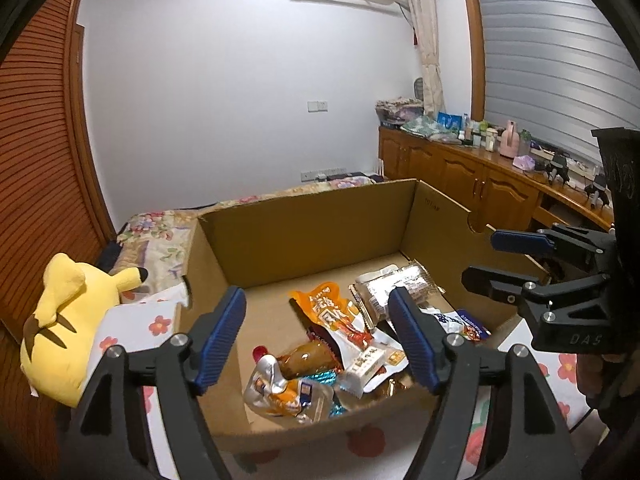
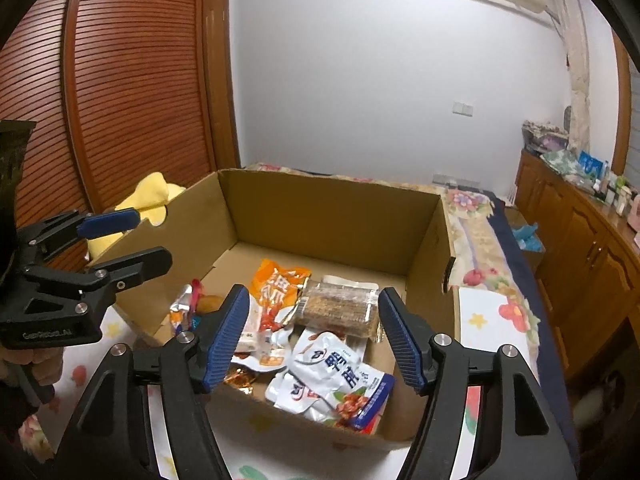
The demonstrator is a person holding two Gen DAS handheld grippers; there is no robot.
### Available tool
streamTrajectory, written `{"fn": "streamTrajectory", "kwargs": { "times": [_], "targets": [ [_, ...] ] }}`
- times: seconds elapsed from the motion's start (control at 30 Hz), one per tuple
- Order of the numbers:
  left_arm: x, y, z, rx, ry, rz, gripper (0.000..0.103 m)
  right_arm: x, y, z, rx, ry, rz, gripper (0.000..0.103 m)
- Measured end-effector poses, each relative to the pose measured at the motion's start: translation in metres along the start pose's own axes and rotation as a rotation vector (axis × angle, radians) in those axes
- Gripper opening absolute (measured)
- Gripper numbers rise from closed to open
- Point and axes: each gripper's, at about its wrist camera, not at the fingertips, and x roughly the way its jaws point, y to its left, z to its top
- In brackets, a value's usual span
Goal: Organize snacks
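An open cardboard box (image 1: 312,236) (image 2: 336,216) sits on a bed and holds several snack packets. Among them are an orange packet (image 1: 326,304) (image 2: 280,284), a clear pack of brown bars (image 1: 396,286) (image 2: 340,308), a white and blue packet (image 2: 340,376) and a silver pouch (image 1: 280,388). My left gripper (image 1: 318,340) is open and empty above the box's near edge; it also shows in the right wrist view (image 2: 132,236). My right gripper (image 2: 314,336) is open and empty above the near edge; it also shows in the left wrist view (image 1: 480,256).
A yellow plush toy (image 1: 68,320) lies left of the box on the flowered bedding (image 1: 160,240). A wooden sideboard (image 1: 480,184) with bottles and clutter runs along the right. A slatted wooden wardrobe (image 2: 132,92) stands at the left.
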Motion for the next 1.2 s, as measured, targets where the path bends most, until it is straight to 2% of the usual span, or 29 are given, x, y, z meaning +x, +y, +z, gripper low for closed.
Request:
{"fn": "streamTrajectory", "kwargs": {
  "times": [0.37, 0.7, 0.83, 1.0, 1.2],
  "targets": [
    [-0.056, -0.001, -0.007, 0.002, -0.098, 0.052, 0.099, -0.041, 0.019, -0.004, 0.021, -0.079, -0.026, 0.083],
    [-0.096, -0.009, -0.015, -0.010, -0.150, 0.172, 0.100, -0.088, 0.034, -0.010, 0.040, -0.178, -0.077, 0.096],
    [-0.109, -0.012, -0.019, -0.034, -0.158, 0.147, 0.100, -0.102, 0.037, -0.014, 0.057, -0.208, -0.115, 0.103],
    [-0.121, -0.014, -0.026, -0.065, -0.167, 0.138, 0.100, -0.114, 0.040, -0.021, 0.080, -0.218, -0.157, 0.103],
    [-0.132, -0.020, -0.039, -0.067, -0.166, 0.167, 0.100, -0.130, 0.047, -0.034, 0.088, -0.232, -0.180, 0.103]
  ]
}}
